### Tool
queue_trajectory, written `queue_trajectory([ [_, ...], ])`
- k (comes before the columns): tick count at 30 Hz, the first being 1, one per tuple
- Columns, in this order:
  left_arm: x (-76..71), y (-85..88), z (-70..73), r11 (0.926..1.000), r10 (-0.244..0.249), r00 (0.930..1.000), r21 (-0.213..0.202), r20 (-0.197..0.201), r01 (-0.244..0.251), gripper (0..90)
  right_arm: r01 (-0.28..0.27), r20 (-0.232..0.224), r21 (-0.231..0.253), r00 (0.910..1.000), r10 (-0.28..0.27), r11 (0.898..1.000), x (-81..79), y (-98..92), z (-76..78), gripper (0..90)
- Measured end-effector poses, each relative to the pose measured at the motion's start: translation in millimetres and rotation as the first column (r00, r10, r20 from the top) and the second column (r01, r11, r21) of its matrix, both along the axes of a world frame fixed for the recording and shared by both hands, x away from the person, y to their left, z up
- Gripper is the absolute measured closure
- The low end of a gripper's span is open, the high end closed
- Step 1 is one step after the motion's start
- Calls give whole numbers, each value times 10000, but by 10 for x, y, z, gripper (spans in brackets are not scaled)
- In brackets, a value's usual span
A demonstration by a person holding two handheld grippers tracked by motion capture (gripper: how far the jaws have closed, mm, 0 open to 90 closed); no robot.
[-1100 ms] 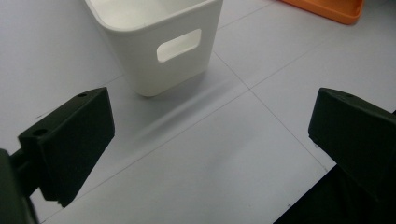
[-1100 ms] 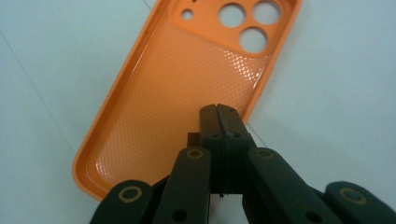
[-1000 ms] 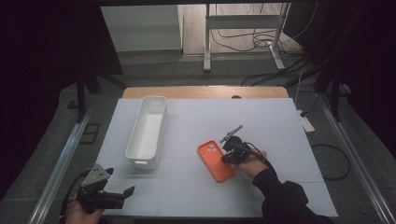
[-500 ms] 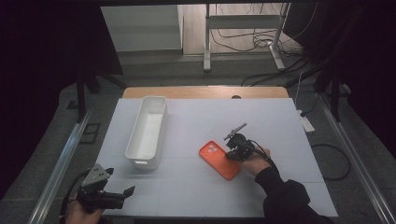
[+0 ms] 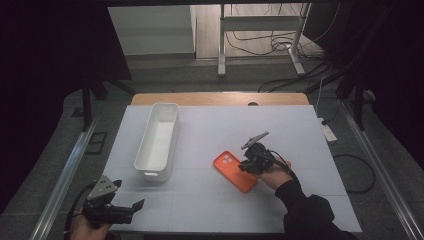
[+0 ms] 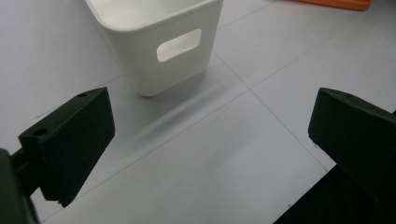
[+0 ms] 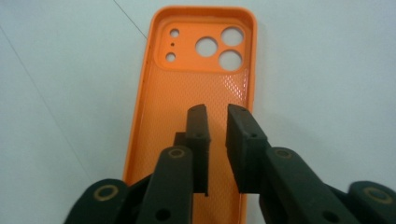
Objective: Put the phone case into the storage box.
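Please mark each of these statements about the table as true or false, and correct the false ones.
1. The orange phone case lies with its hollow inner side facing up. True.
2. The phone case lies inside the white bin. False: it lies on the white table, apart from the bin and to its right in the high view.
3. The right gripper is above the phone case with a narrow gap between its jaws; they have just been opening and nothing is between them. True.
4. The left gripper is shut on the bin's handle. False: its jaws stand wide apart, short of the bin.
5. The bin has something in it. False: it looks empty.
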State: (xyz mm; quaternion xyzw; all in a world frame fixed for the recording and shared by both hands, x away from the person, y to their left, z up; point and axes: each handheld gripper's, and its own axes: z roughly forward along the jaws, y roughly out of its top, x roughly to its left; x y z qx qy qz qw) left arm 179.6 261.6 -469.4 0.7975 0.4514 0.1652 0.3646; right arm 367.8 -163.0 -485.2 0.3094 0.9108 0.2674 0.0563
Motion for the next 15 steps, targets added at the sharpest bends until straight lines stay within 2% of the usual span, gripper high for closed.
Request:
queue_trajectory([
  [2, 0, -1, 0, 10000, -9, 10000, 14, 2, 9, 12, 122, 5, 84, 9999, -122, 9999, 2, -13, 29, 679],
  [3, 0, -1, 0, 10000, -11, 10000, 16, 1, 11, 12, 235, 211, 167, 9995, -238, 9996, -5, -28, 69, 625],
  [5, 0, -1, 1, 10000, -12, 10000, 15, 1, 12, 12, 263, 319, 205, 9991, -269, 9994, -5, -40, 88, 596],
  [6, 0, 0, 0, 10000, -7, 10000, -4, -1, 7, 13, 398, 420, 273, 9983, -409, 9988, -11, -55, 118, 524],
  [9, 0, 0, 0, 10000, -11, 10000, -5, -1, 11, 13, 695, 471, 346, 9964, -711, 9970, -11, -83, 150, 400],
  [10, 1, -1, 0, 10000, -21, 10000, 9, 0, 21, 13, 695, 471, 346, 9964, -711, 9970, -11, -83, 150, 400],
  [11, 1, -2, 1, 10000, -27, 10000, 17, 1, 27, 14, 942, 377, 379, 9947, -956, 9948, 3, -113, 165, 301],
  [12, 1, -3, 1, 10000, -35, 10000, 21, 0, 35, 14, 974, 481, 434, 9939, -994, 9943, 3, -122, 169, 261],
  [15, 1, -4, 0, 10000, -38, 10000, 16, -7, 38, 14, 928, 629, 492, 9934, -958, 9945, 3, -138, 177, 218],
])
